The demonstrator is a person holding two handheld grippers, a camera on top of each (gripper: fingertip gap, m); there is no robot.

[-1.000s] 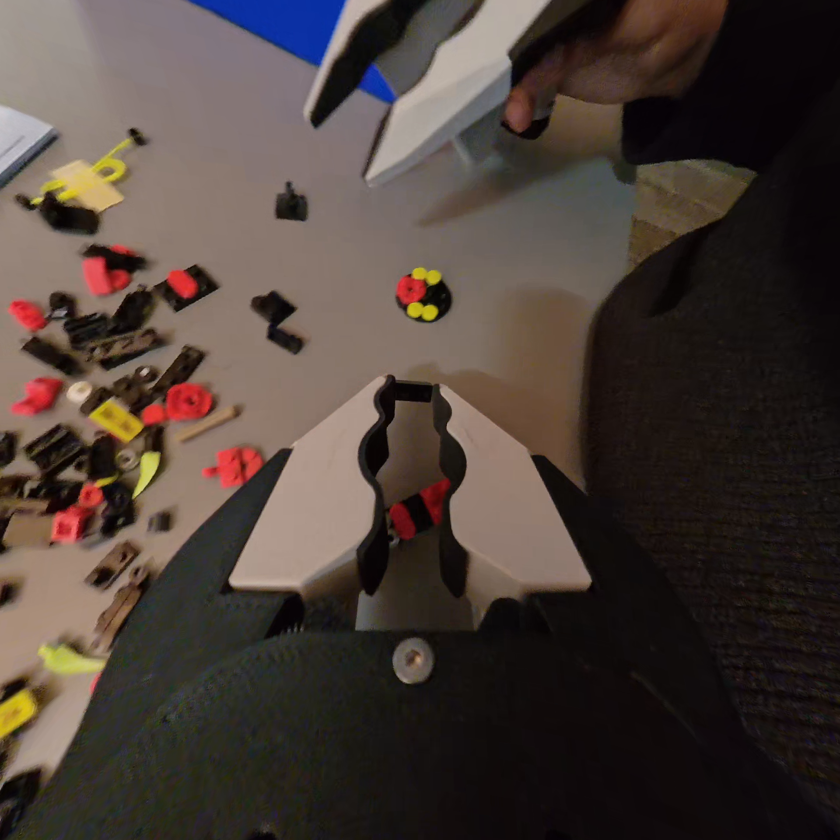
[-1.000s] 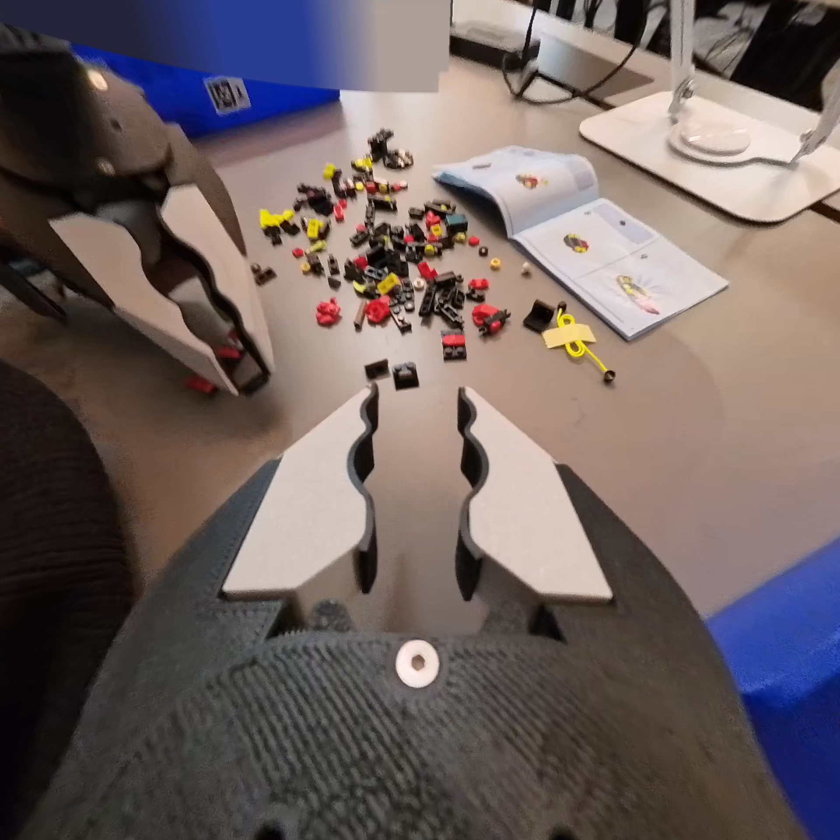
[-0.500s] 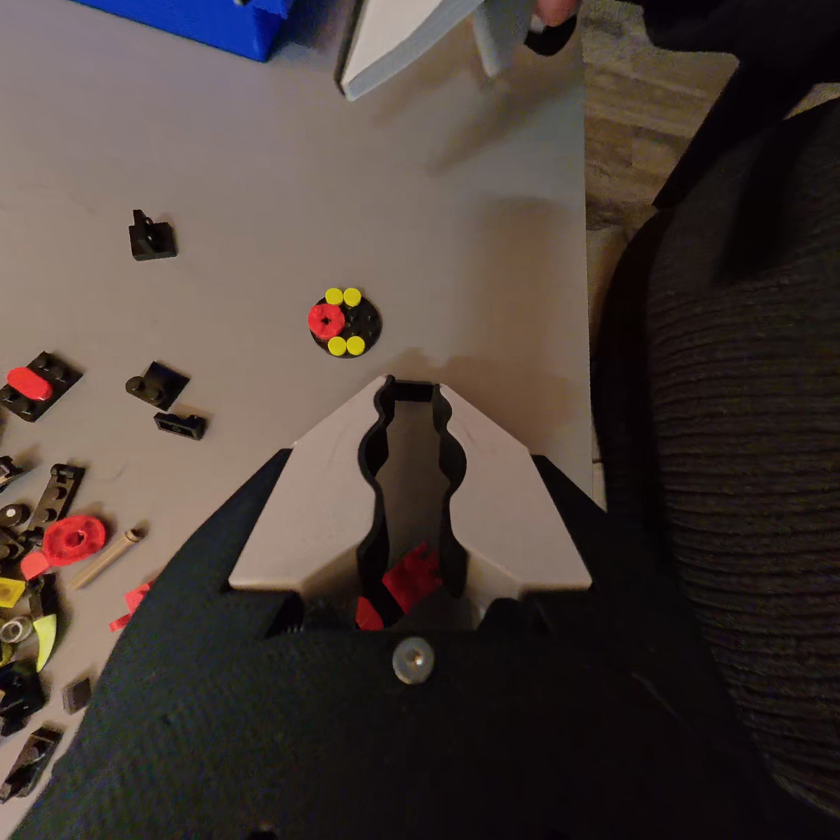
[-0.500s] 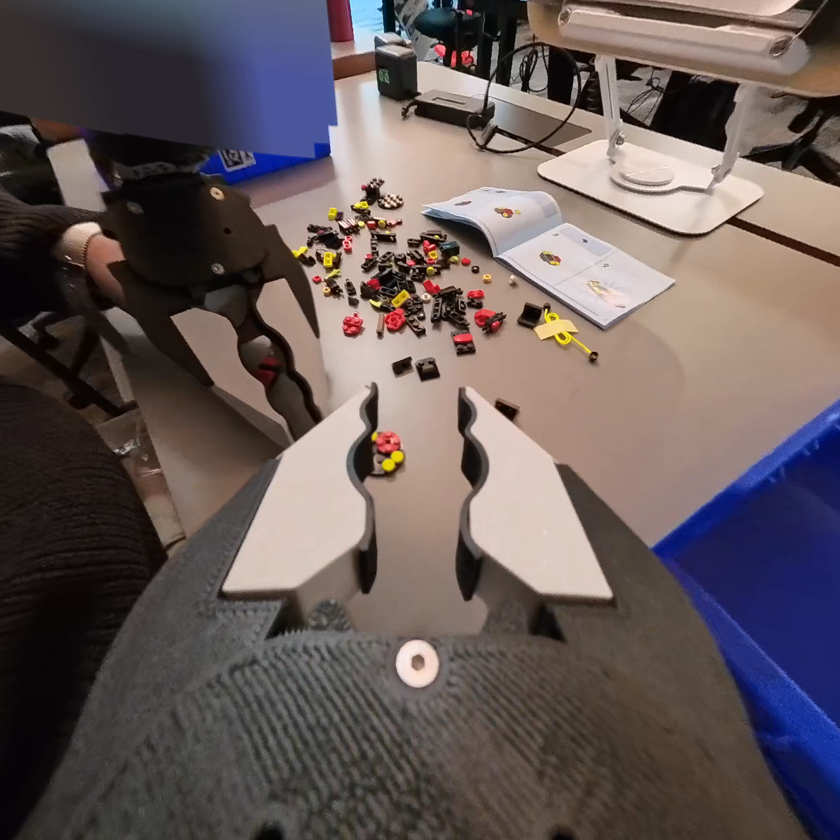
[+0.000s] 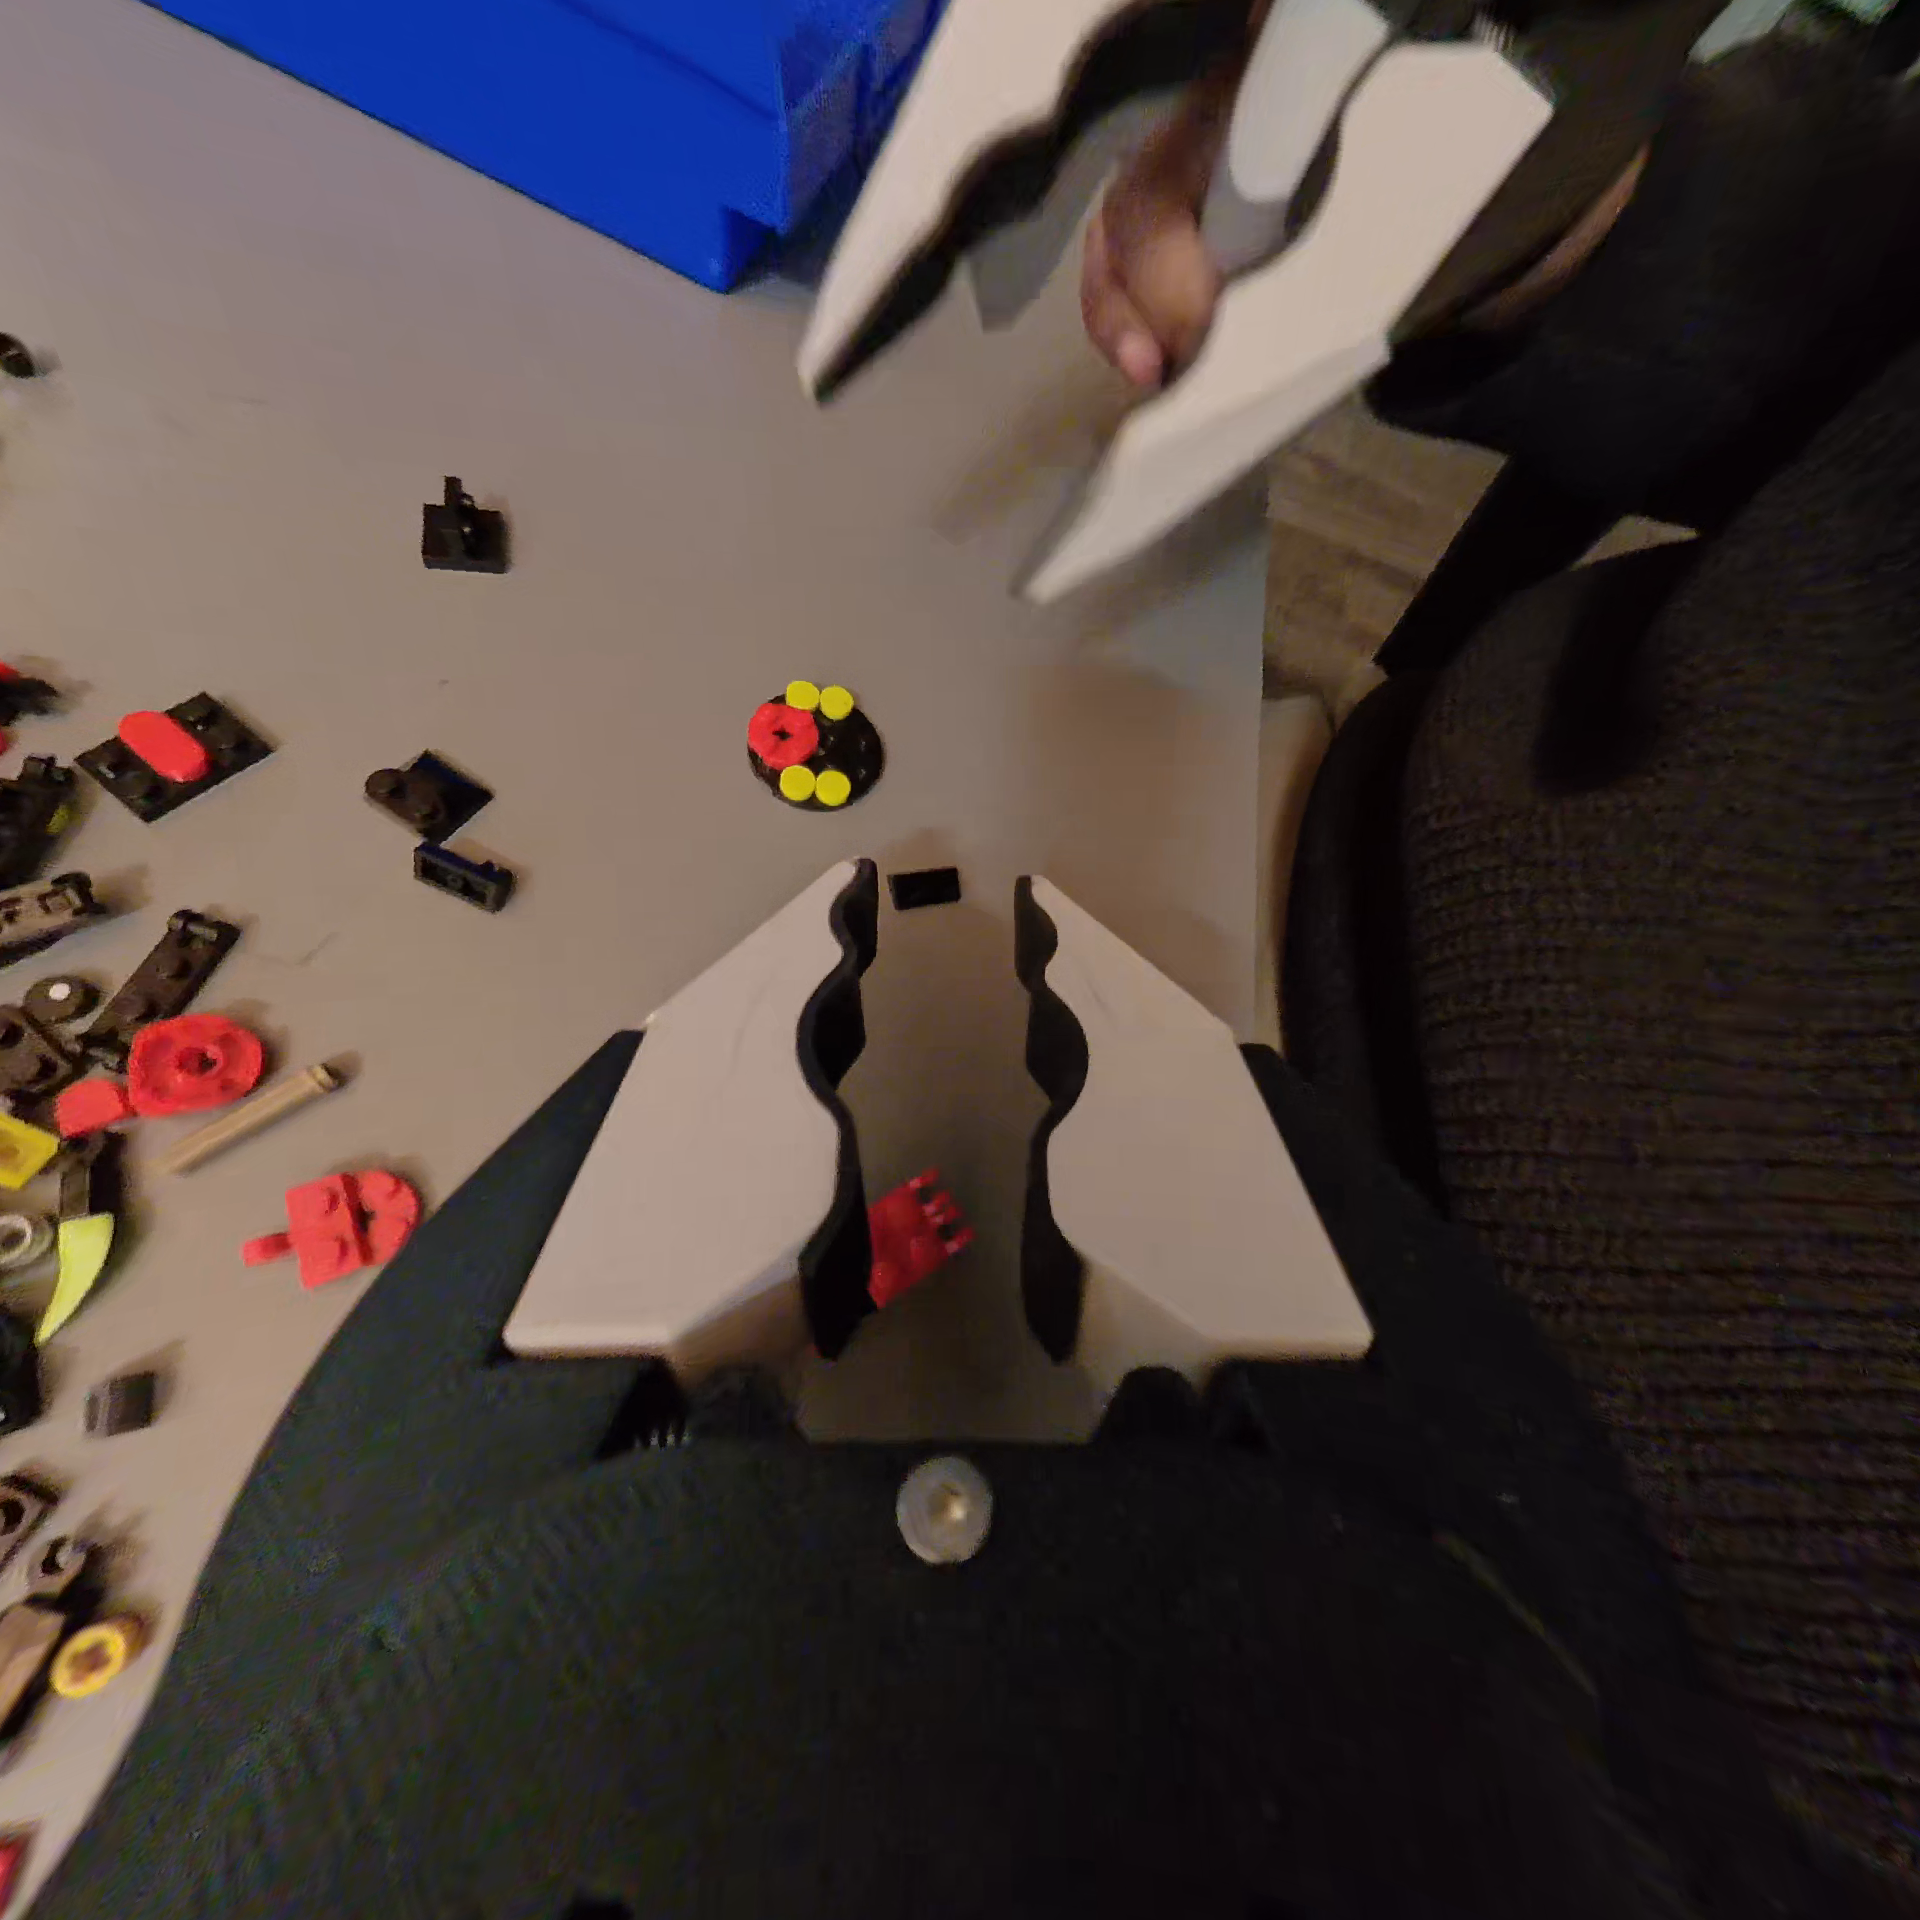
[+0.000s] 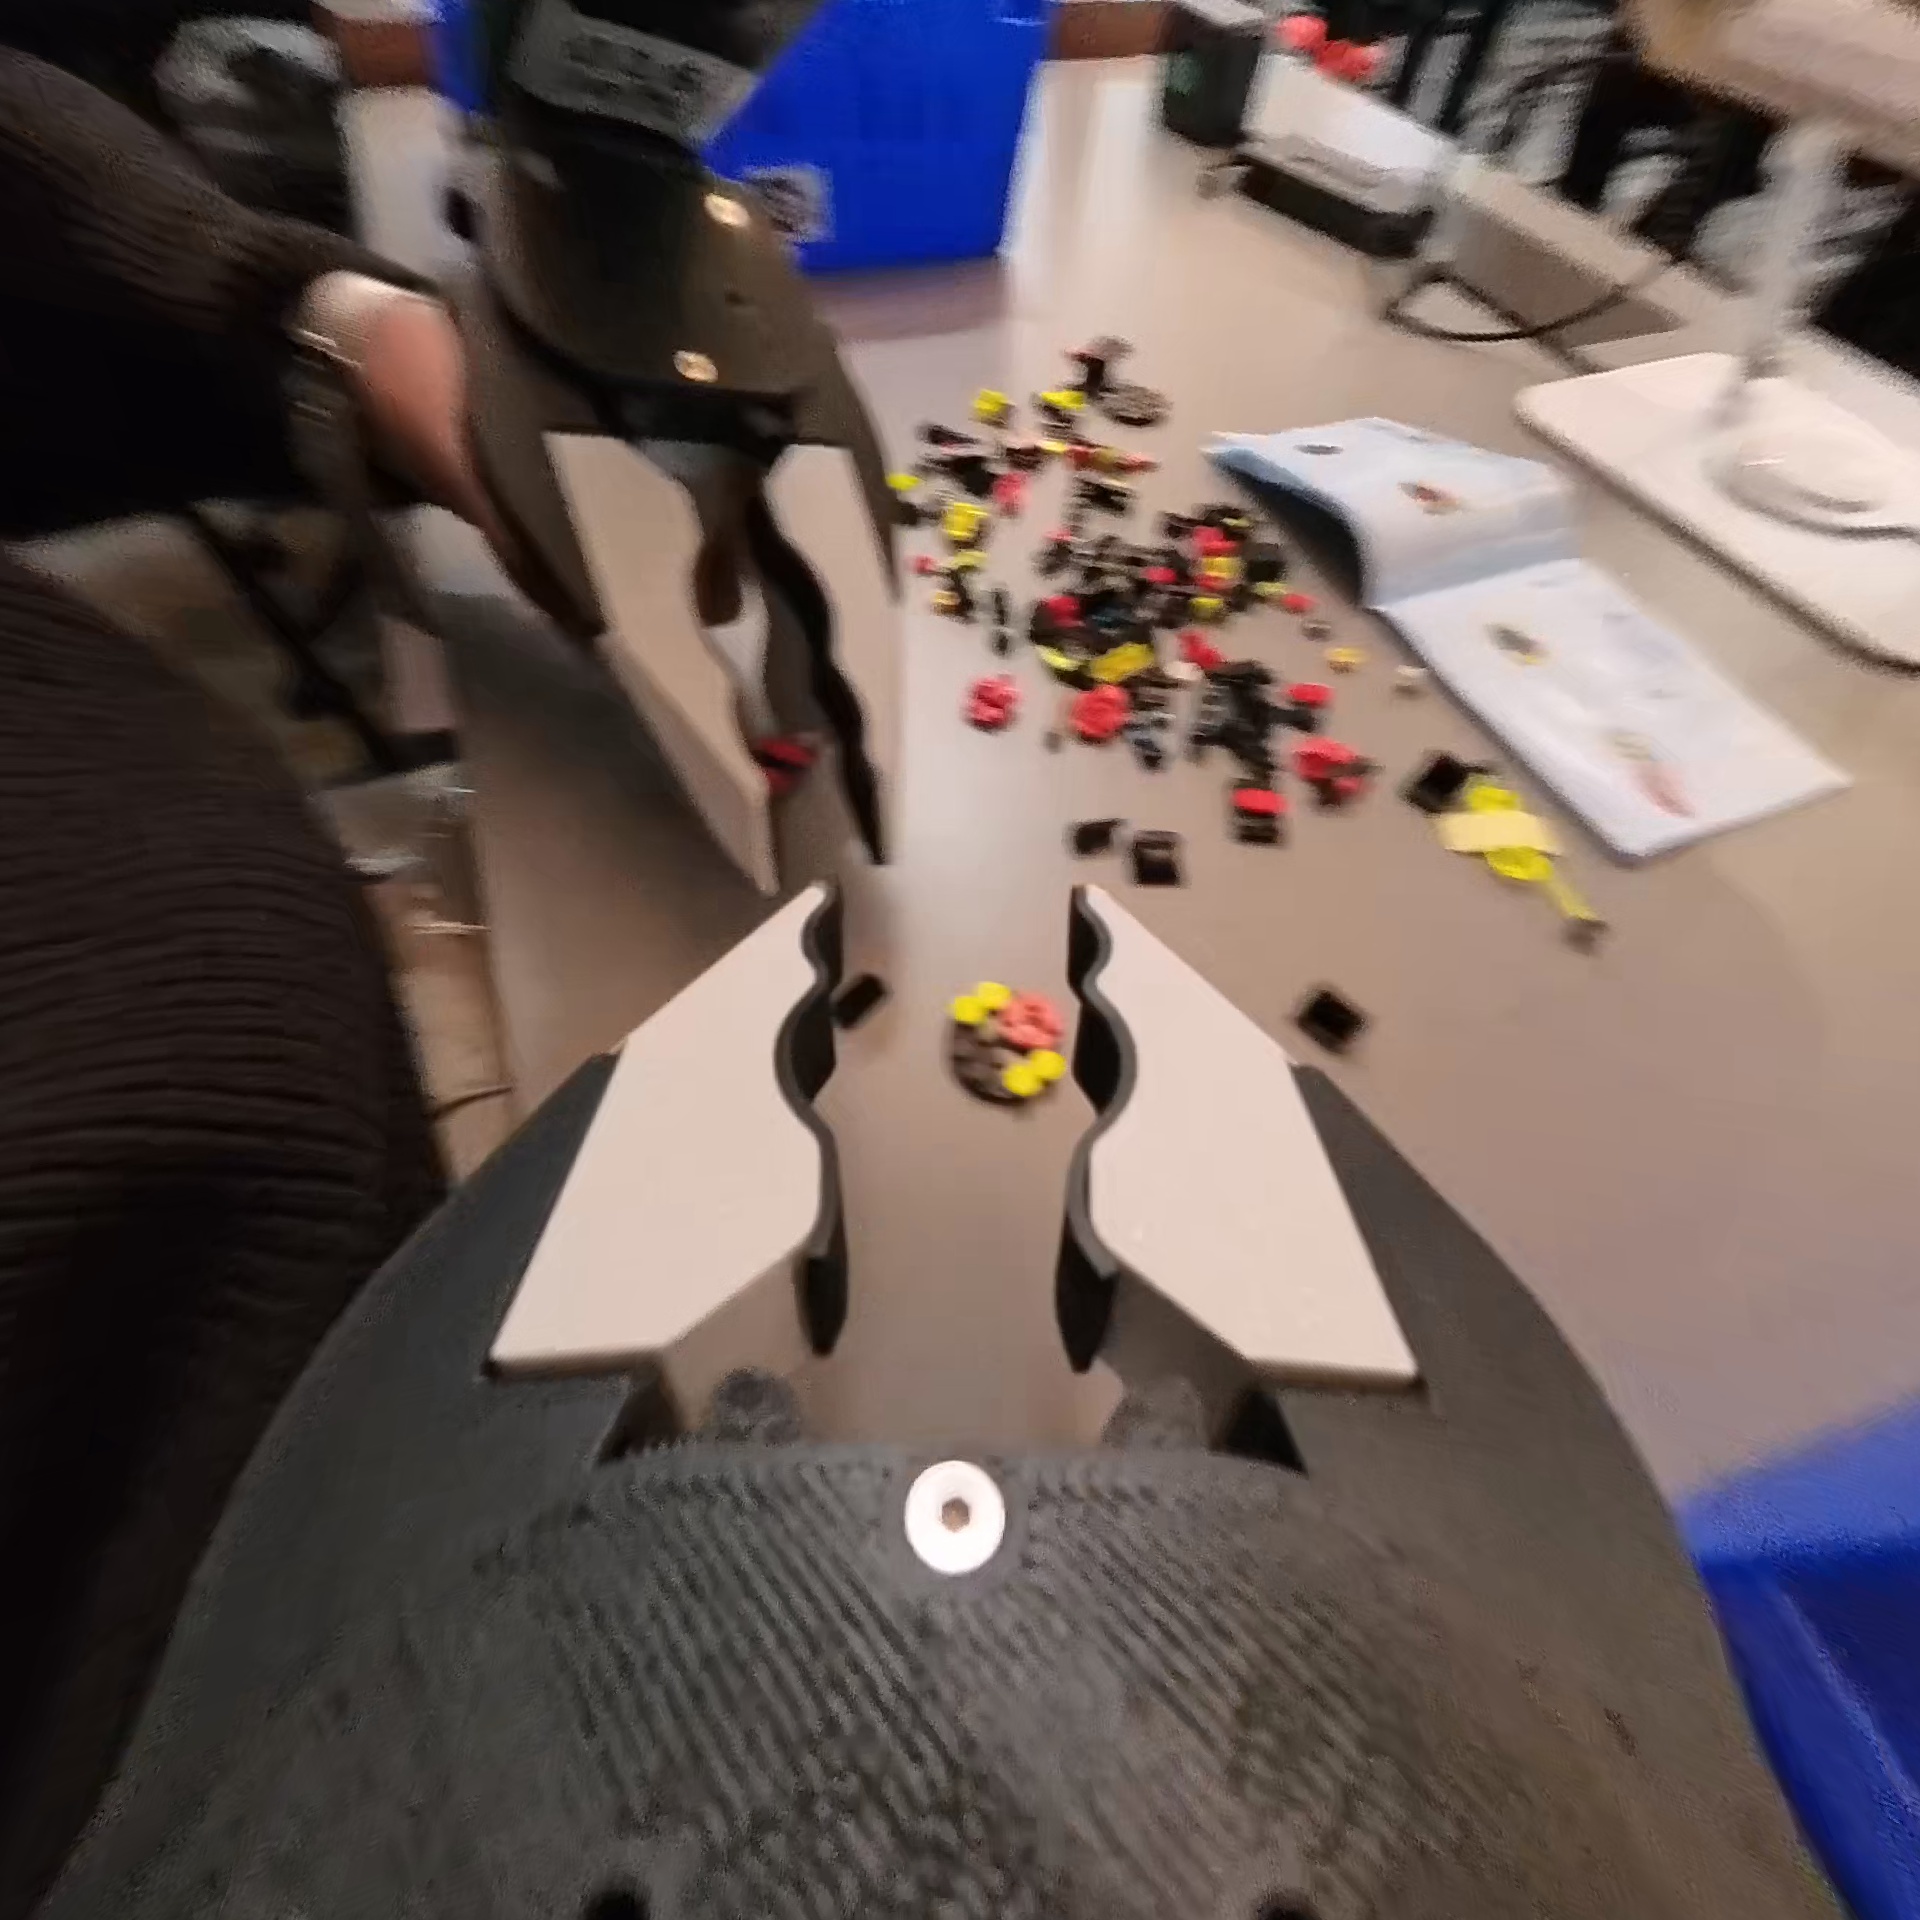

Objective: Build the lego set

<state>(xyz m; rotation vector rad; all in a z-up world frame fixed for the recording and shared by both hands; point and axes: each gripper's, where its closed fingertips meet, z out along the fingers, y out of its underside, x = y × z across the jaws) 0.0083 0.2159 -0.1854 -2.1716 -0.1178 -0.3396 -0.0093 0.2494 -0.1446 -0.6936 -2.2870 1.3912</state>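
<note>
Grey tabletop (image 5: pixel 644 395) fills both views, with a blue bin (image 5: pixel 582 114) at its far edge in the left wrist view and an open booklet (image 6: pixel 1538 644) lying beyond the bricks in the right wrist view. Loose black, red and yellow pieces (image 6: pixel 1132 603) spread across the middle of the table.

Left gripper (image 5: pixel 940 883) points down at the table near its edge, jaws parted to a moderate gap and gripping nothing. A small black tile (image 5: pixel 925 889) lies on the table just at its tips. A red toothed piece (image 5: pixel 914 1236) shows deeper between the fingers, against the inner face of one; whether it rests on the table or clings to the finger cannot be told.

Just beyond the tips sits a round black plate (image 5: pixel 816 746) carrying a red round piece and four yellow studs. The right wrist view, blurred, shows the same plate framed between the fingers of the right gripper (image 6: pixel 951 904), whose jaws stand wide and empty above it. A black hinge piece (image 5: pixel 464 532) lies apart, farther out. A person's dark sleeve (image 5: pixel 1662 1039) covers the right side.
</note>
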